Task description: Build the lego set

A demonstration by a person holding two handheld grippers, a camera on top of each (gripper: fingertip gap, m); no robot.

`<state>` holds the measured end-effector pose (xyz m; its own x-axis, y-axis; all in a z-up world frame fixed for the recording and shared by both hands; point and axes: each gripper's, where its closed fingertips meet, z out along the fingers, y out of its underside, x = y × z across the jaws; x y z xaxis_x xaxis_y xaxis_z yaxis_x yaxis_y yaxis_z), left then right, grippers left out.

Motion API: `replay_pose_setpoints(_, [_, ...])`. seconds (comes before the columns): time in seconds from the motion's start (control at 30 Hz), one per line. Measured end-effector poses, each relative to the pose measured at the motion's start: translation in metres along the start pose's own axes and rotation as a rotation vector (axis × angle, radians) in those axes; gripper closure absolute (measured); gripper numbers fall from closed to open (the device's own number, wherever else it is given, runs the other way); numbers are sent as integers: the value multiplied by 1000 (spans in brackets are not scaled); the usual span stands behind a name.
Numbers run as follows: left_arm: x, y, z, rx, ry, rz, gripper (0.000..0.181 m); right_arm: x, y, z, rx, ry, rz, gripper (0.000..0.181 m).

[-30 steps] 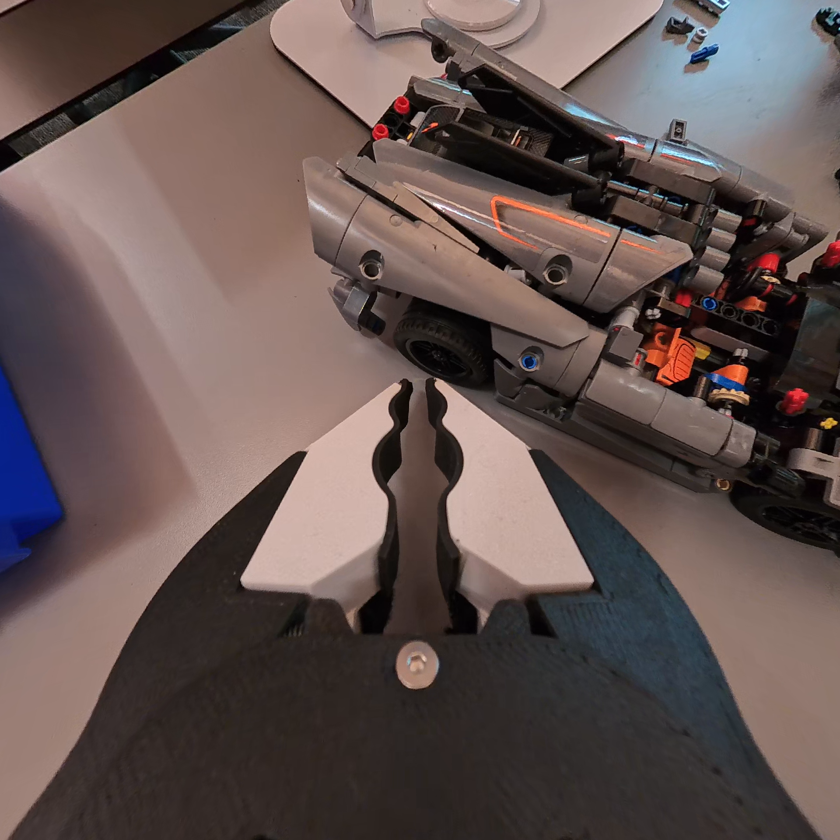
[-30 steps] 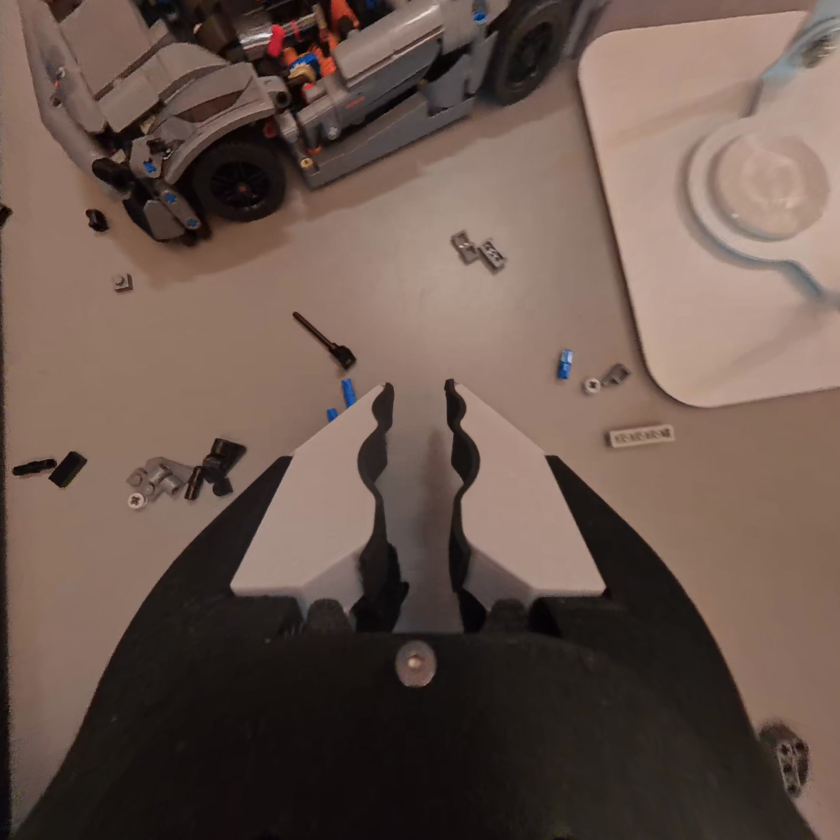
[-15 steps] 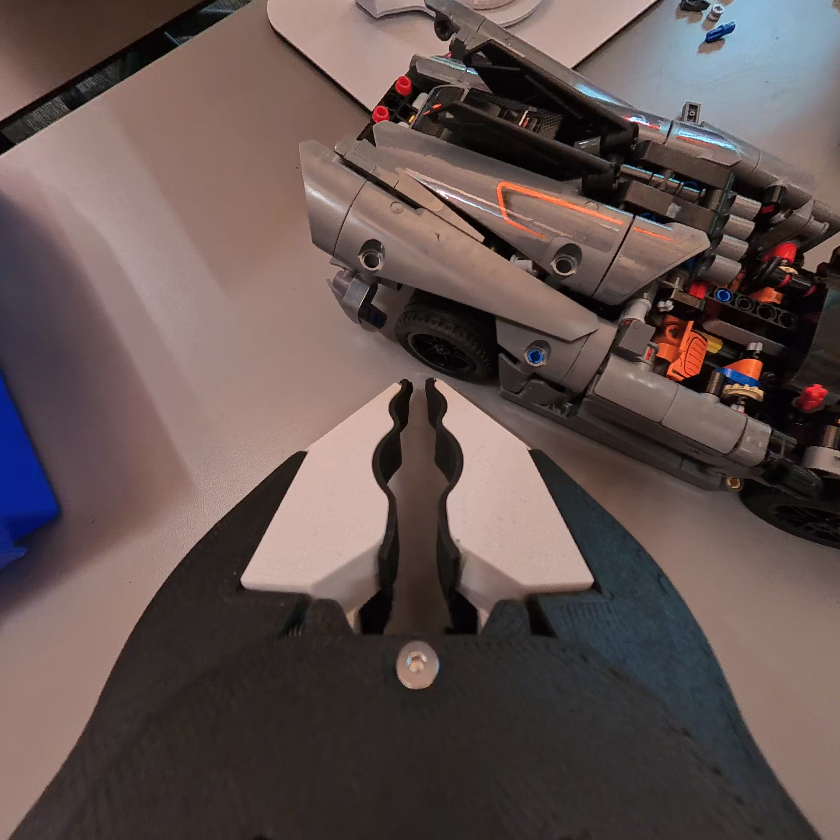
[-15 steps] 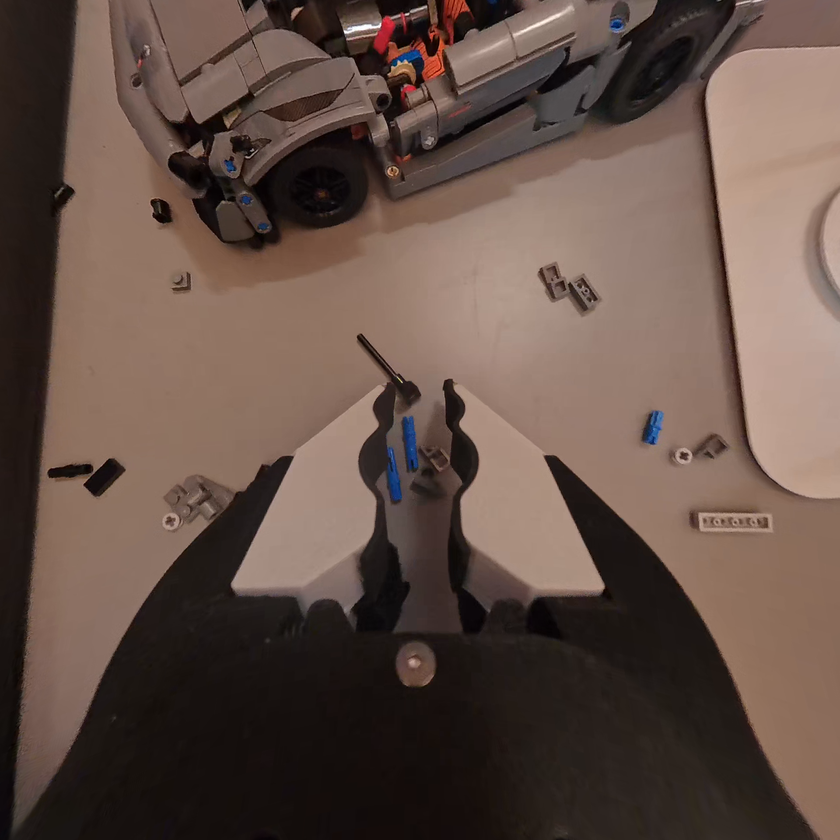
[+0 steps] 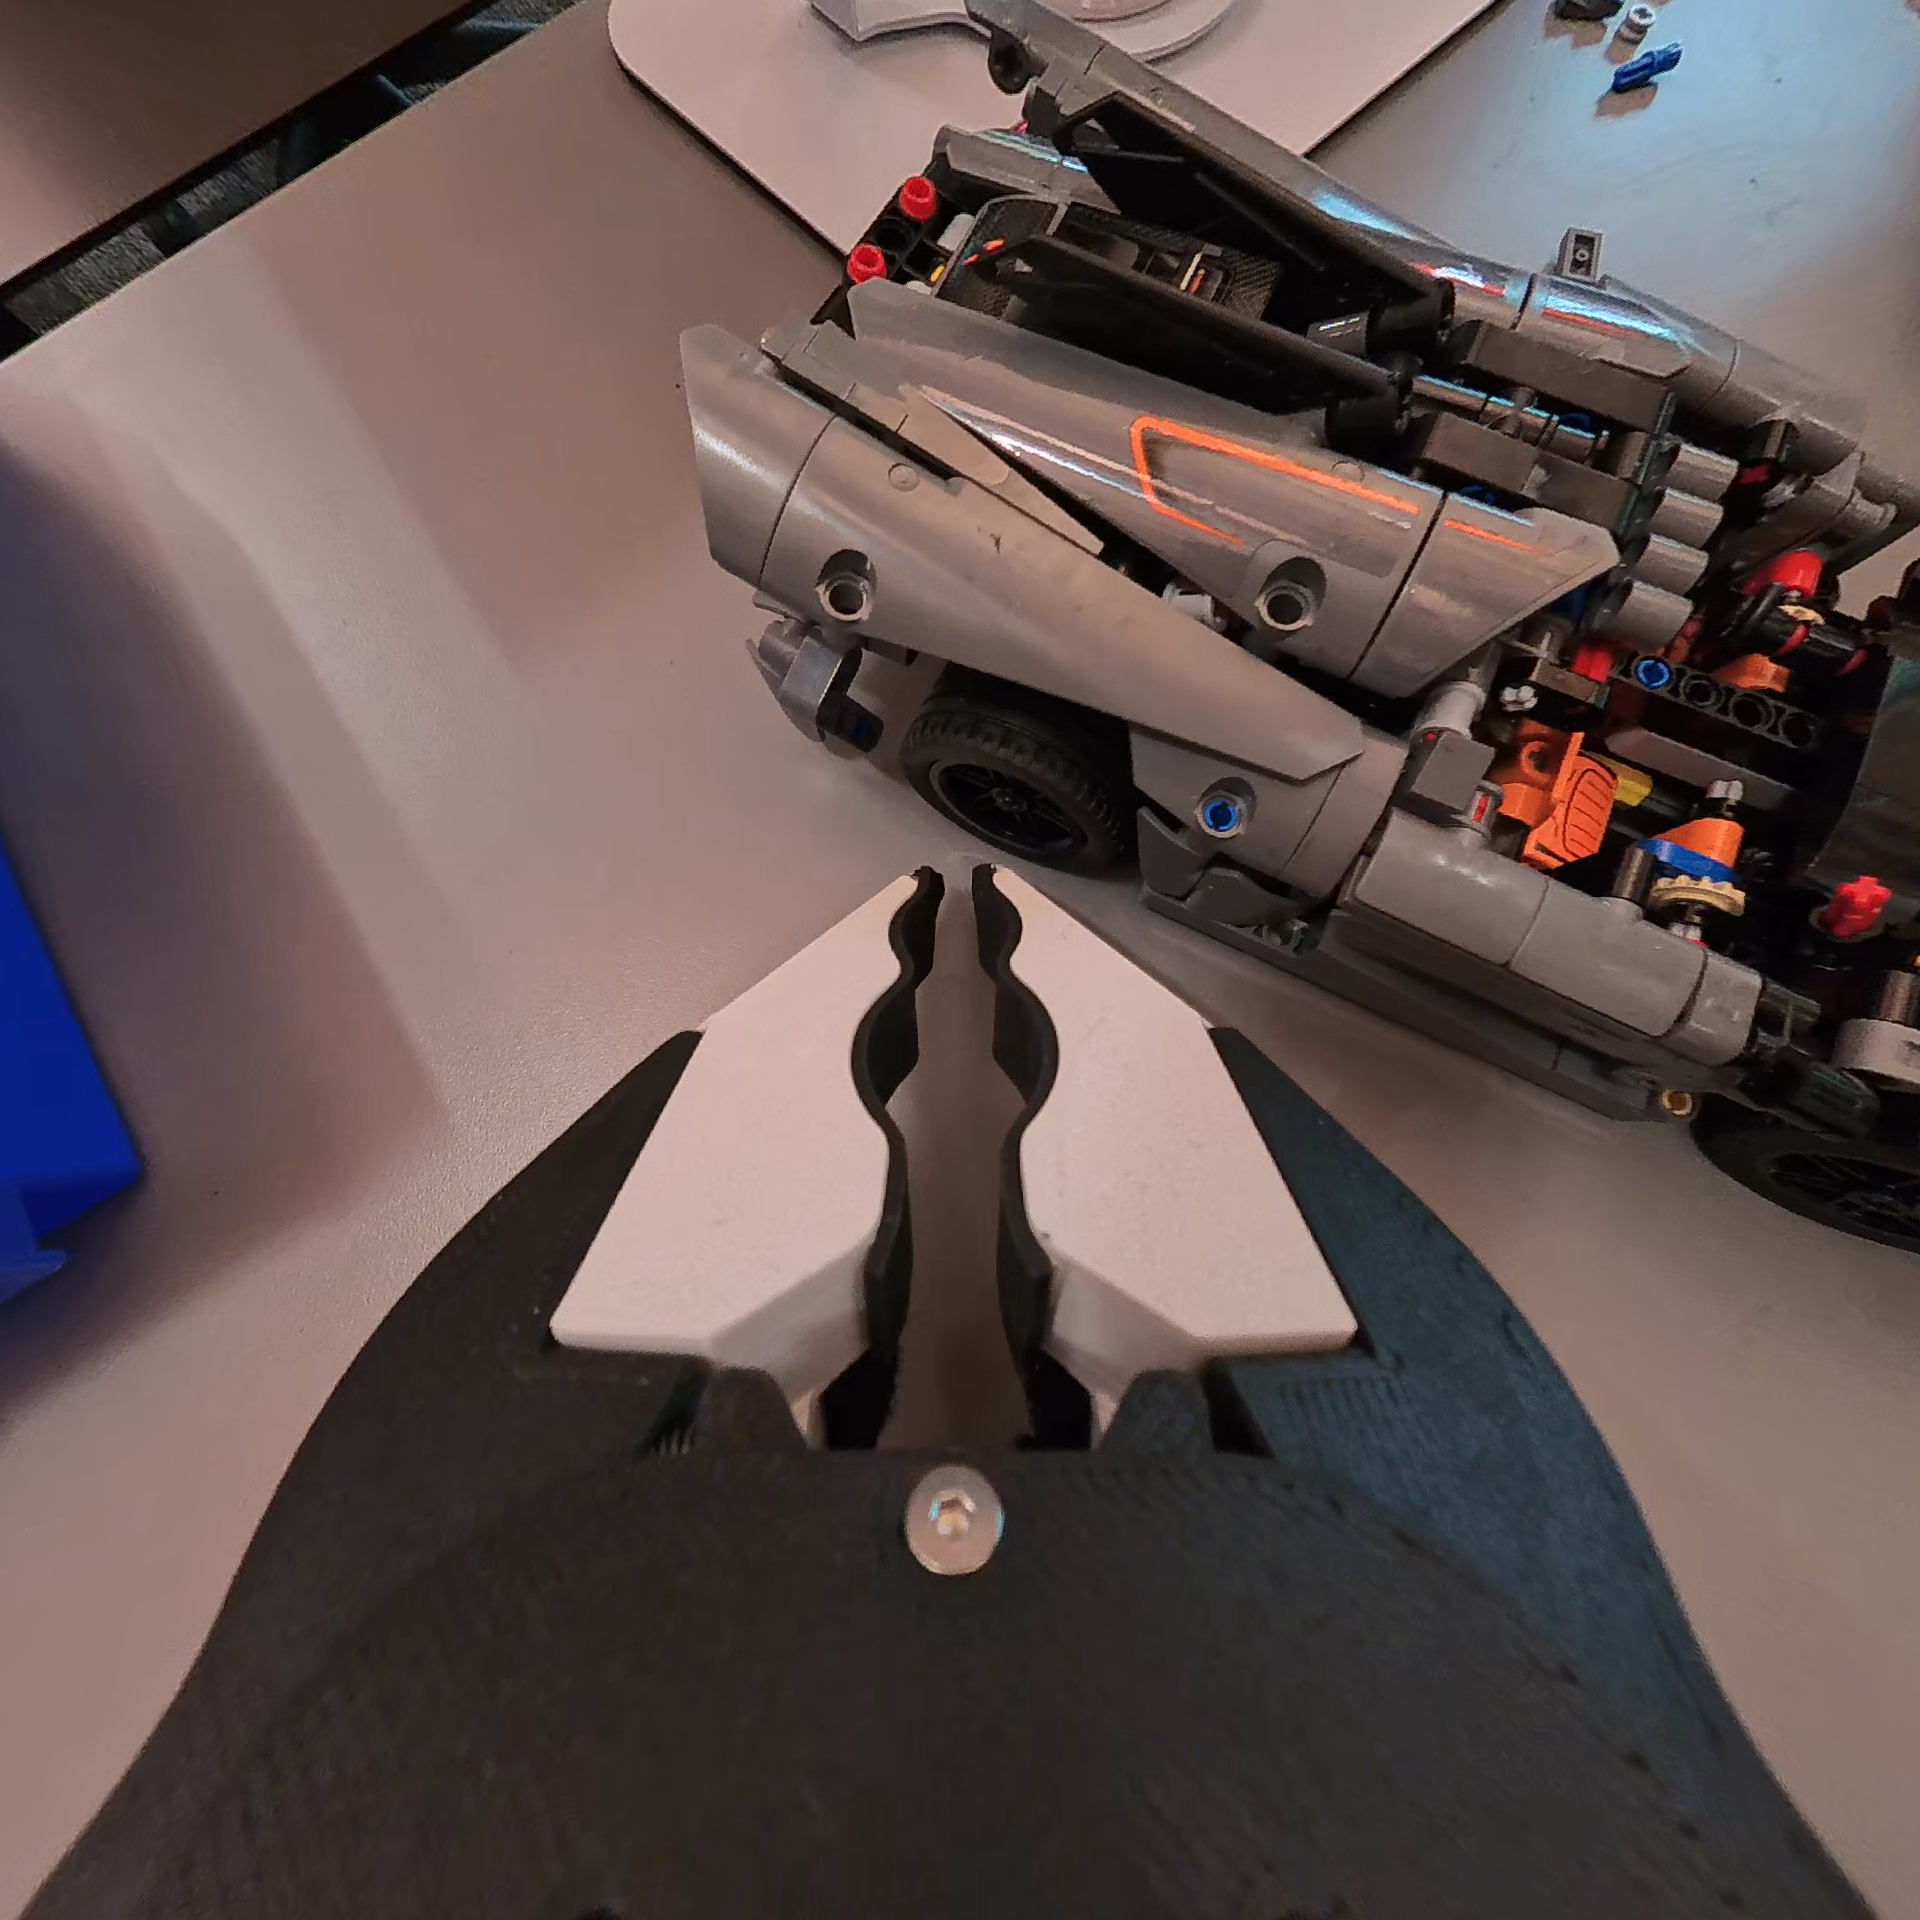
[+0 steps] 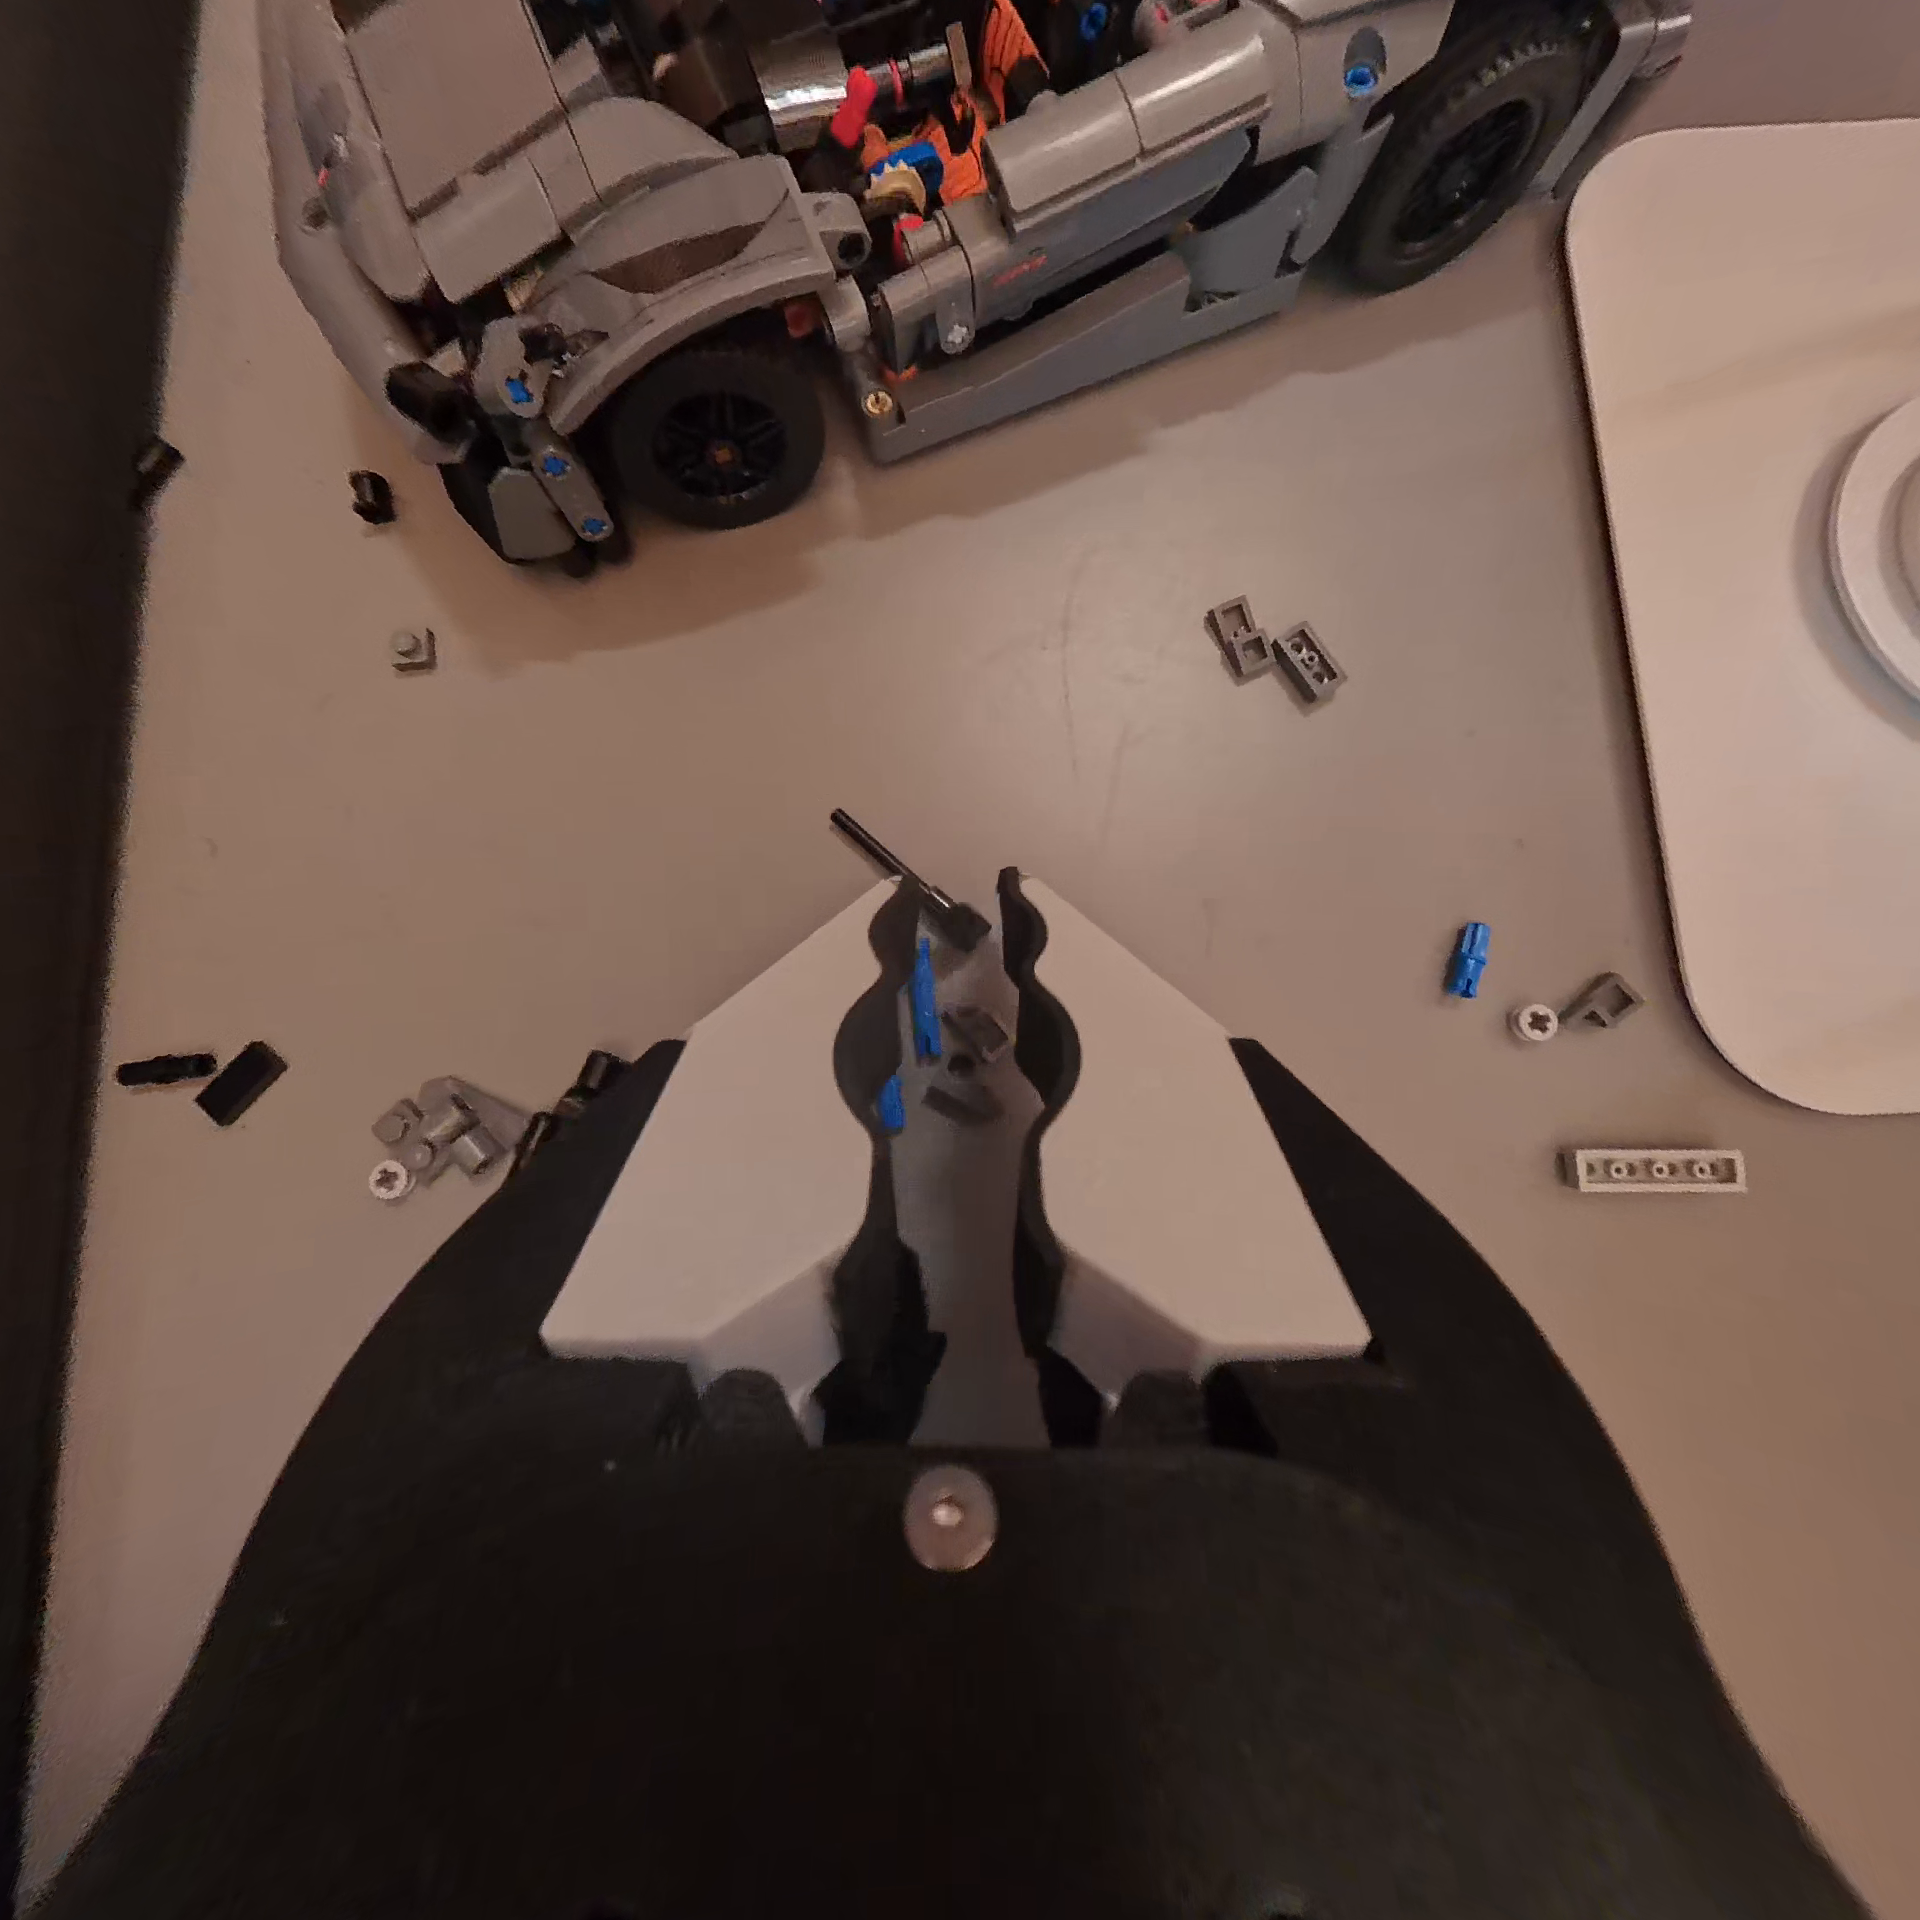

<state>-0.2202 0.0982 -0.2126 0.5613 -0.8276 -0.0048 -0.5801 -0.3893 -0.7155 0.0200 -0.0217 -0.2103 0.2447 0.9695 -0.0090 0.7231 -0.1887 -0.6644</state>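
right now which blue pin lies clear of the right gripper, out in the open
The blue pin to the right, beside the round white piece near the mat. The other two blue pins show in the gap between the right gripper's fingers.

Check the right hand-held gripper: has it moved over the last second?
Yes. The right hand-held gripper has moved toward the lego car and leftward: the white pad slid right, and the black axle pin now sits at its fingertips.

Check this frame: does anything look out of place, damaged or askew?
Nothing looks damaged. Loose pieces lie scattered on the table near the part-built lego car: a black pin, a blue pin, a light grey plate. Normal mid-build clutter.
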Motion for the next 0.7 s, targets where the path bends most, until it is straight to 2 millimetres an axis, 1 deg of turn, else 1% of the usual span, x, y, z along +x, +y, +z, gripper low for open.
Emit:
replay_pose_setpoints(0.07, [0,0,0,-2,0,0,176,-1,0,2,-9,-6,4,161])
replay_pose_setpoints(0.1, [0,1,1,-3,0,0,176,-2,2,5,-22,-3,-5,162])
replay_pose_setpoints(0.17, [0,1,1,-5,0,0,176,-1,7,8,-55,8,-23,169])
replay_pose_setpoints(0.23, [0,1,1,-4,0,0,176,1,10,8,-71,22,-23,174])
replay_pose_setpoints(0.3, [0,1,0,-2,0,-1,176,4,7,4,-47,28,-7,173])
replay_pose_setpoints(0.37, [0,1,1,-4,0,0,176,4,-4,-2,8,31,-5,170])
replay_pose_setpoints(0.47, [0,2,2,-8,0,-1,176,-15,-30,-4,93,-19,-33,166])
replay_pose_setpoints(0.57, [-1,2,1,-8,-2,-2,176,-46,-57,3,156,-100,-80,163])
replay_pose_setpoints(0.63, [-1,2,1,-5,-4,-4,177,-65,-67,10,161,-152,-104,157])
replay_pose_setpoints(0.7, [-1,1,0,-4,-5,-3,177,-78,-70,18,141,-167,-135,154])
